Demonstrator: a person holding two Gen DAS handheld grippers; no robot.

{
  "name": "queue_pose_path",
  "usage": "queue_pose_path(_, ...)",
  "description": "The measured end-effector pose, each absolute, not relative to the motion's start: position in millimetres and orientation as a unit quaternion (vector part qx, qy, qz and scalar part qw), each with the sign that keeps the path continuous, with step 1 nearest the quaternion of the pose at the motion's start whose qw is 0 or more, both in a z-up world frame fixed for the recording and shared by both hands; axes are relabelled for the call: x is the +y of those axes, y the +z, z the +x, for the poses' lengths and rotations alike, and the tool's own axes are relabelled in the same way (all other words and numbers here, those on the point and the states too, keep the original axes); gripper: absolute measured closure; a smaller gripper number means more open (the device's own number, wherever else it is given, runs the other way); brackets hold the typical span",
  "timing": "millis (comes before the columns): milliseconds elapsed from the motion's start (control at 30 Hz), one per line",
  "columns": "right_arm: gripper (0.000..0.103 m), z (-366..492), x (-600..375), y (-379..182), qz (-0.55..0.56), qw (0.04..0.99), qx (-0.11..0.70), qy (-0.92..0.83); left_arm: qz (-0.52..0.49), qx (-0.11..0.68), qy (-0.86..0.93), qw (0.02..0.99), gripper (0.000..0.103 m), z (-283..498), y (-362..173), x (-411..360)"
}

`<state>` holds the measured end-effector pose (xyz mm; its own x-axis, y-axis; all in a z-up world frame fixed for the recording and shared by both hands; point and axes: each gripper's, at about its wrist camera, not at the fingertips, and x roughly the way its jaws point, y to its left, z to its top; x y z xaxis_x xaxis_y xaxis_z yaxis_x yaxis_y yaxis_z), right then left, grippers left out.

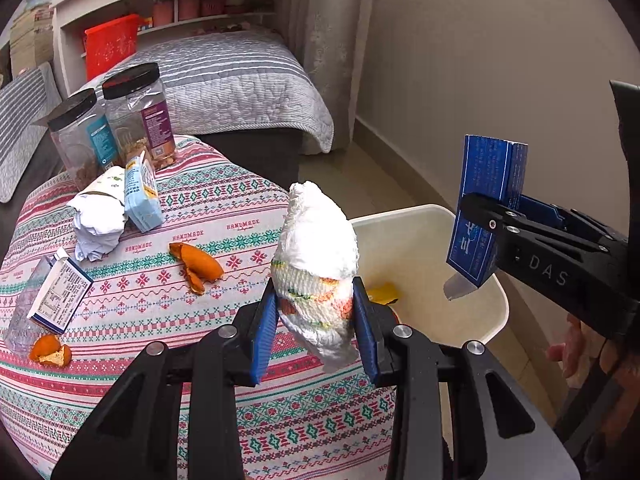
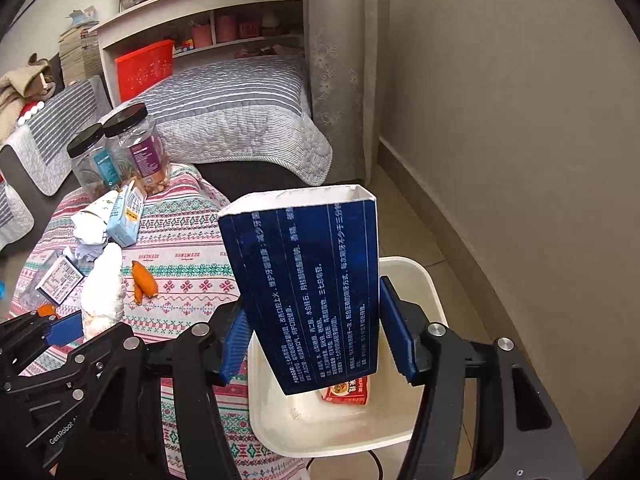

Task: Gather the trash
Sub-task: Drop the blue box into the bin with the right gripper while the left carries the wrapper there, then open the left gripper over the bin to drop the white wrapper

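My left gripper (image 1: 316,312) has its two ribbed blue pads pressed against one crumpled white tissue wad (image 1: 316,256) stained orange and green, held at the table's edge beside the bin. My right gripper (image 2: 312,336) has one dark blue cardboard box (image 2: 308,280), white-lettered and open-topped, between its pads; the left pad touches it, the right pad stands off with a gap, so the jaws are apart rather than clamped. The box hangs over one white plastic bin (image 2: 424,280), holding one red packet (image 2: 346,392). On the woven patterned tablecloth (image 1: 224,208) lie three orange peel pieces (image 1: 198,262), two small cartons (image 1: 142,196), one wad of white paper (image 1: 98,220) and two black-lidded clear jars (image 1: 136,116).
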<state>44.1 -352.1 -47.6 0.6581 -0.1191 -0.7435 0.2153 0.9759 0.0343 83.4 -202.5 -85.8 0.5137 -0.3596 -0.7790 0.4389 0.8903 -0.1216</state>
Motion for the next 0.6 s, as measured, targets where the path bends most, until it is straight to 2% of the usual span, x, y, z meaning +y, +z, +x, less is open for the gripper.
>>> queue_pose_path(33, 0.045, 42.8, -356.4, -47.8, 0.06, 0.908, 0.404, -0.098, 0.046, 0.437, -0.235, 0.867, 0.067, 82.8, -87.7, -208.7)
queue_pose_path(167, 0.019, 35.7, -375.1, -47.0, 0.07, 0.904, 0.4, -0.133, 0.046, 0.44, -0.253, 0.86, 0.067, 82.1, -93.3, -231.9)
queue_pose_path(233, 0.014, 31.9, -386.4, -46.3, 0.075, 0.902, 0.396, -0.154, 0.041, 0.443, -0.265, 0.856, 0.067, 83.1, -96.2, -242.5)
queue_pose_path(600, 0.008, 16.2, -421.0, -41.8, 0.076, 0.899, 0.379, -0.208, 0.018, 0.469, -0.329, 0.819, 0.064, 81.3, -114.6, -293.0)
